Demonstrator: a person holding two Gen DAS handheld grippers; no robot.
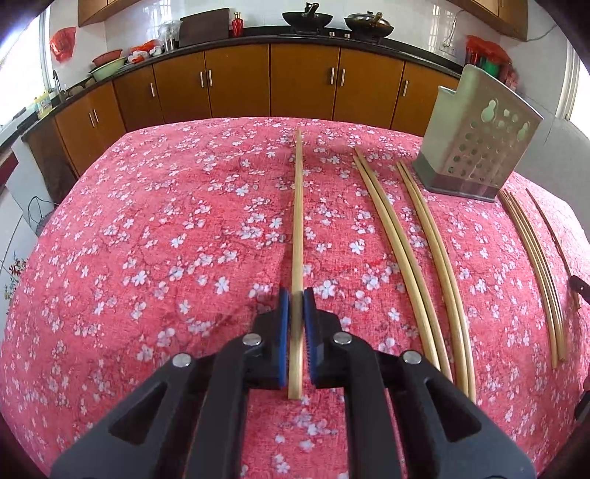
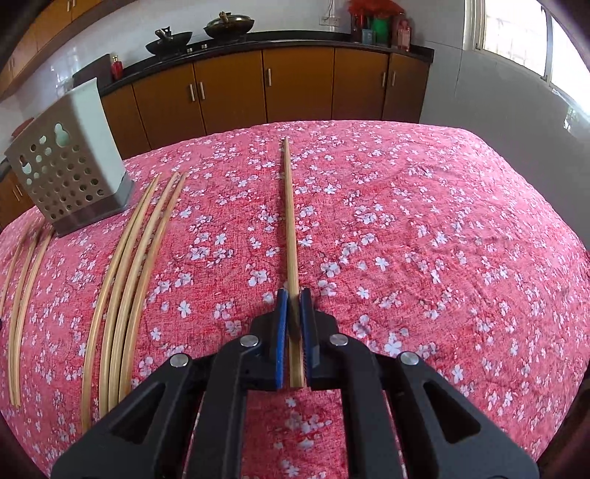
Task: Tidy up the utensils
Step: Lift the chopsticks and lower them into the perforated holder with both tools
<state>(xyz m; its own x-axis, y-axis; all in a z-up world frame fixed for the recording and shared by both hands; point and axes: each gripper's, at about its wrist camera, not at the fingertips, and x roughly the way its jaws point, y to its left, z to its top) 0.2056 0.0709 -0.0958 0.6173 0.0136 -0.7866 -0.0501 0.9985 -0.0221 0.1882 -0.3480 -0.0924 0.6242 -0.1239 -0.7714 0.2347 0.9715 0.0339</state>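
Note:
My left gripper is shut on a bamboo chopstick that points straight ahead over the red floral tablecloth. My right gripper is shut on another bamboo chopstick, also pointing ahead. More chopsticks lie in pairs on the cloth to the right in the left wrist view and to the left in the right wrist view. A perforated metal utensil holder stands at the far right in the left wrist view. It also shows at the far left in the right wrist view.
Brown kitchen cabinets with a dark counter run behind the table. Woks sit on the stove. The table's far edge is close beyond the chopstick tips. A window is at the right.

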